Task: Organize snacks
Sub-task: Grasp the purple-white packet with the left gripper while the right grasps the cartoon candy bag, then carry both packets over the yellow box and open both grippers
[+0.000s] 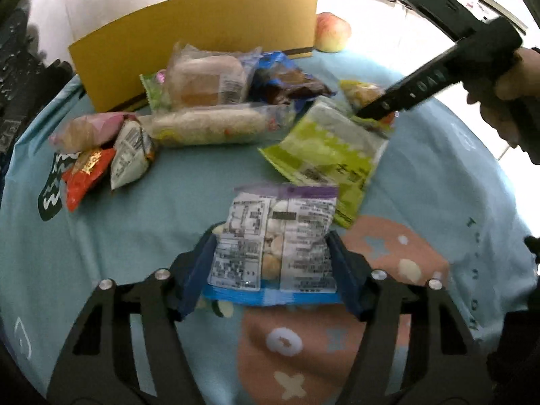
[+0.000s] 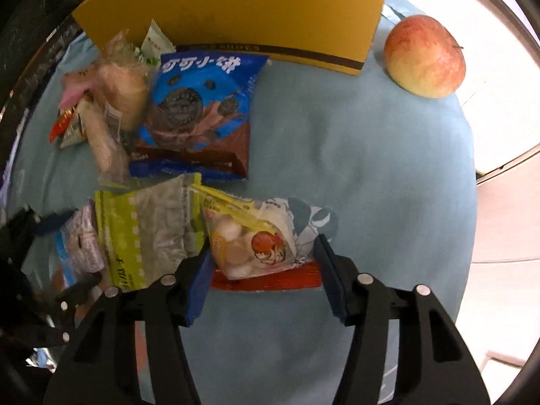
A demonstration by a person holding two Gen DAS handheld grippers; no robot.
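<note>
Left tool (image 1: 271, 263): its blue pads sit against both side edges of a clear packet with a purple top band (image 1: 275, 236), jaws at a middling width, closed on it. The packet lies flat on the blue-clothed bench (image 1: 168, 195), label side up, long axis running away from the camera, purple band at the far end.

Right tool (image 2: 261, 270): jaws at a middling width around a yellow-and-white packet with a red edge (image 2: 253, 246). The left pad touches the packet; whether the right pad bears on it cannot be told. The packet's long axis runs across the jaws.

Beyond, a green packet (image 1: 324, 148) lies flat, partly under the yellow-and-white one. Further off are a long clear roll packet (image 1: 209, 125) lying crosswise, a red packet (image 1: 84, 175), and a blue cookie packet (image 2: 199, 114). A yellow box (image 1: 189, 33) stands at the far edge, with an apple (image 2: 425, 55) just beside it.
</note>
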